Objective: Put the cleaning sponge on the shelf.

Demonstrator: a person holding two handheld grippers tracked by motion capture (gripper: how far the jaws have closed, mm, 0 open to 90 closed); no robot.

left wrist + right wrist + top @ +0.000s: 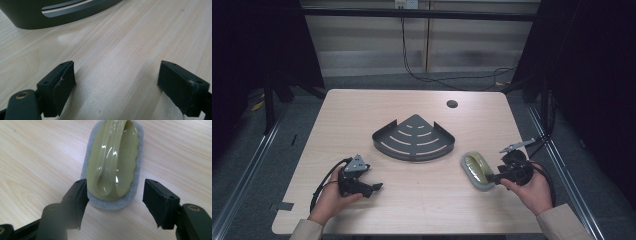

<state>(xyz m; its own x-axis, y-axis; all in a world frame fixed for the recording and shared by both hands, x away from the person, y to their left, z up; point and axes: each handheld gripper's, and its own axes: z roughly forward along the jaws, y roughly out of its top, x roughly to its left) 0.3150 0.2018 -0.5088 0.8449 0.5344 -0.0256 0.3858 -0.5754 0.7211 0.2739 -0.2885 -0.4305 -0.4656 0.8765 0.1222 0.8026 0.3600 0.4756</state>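
Pale wood table (pixel 362 115) carries a dark corner rack (pixel 413 137) mid-surface. Right gripper (pixel 115 202) gapes around the green scrub pad (pixel 113 165), seemingly not touching it; left gripper (pixel 116 85) spreads wide over bare wood.

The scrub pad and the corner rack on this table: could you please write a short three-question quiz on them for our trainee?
1. True or false: the right gripper is shut on the scrub pad.
2. Which thing lies nearest the middle of the table? A) the dark corner rack B) the scrub pad C) the left gripper
3. Fill in: in the left gripper view, between the open jaws lies bare ____.

Key
1. False: the jaws stand open, one on each side of the pad's near end, the left jaw at its edge.
2. A.
3. Table; the rack sits farther off.
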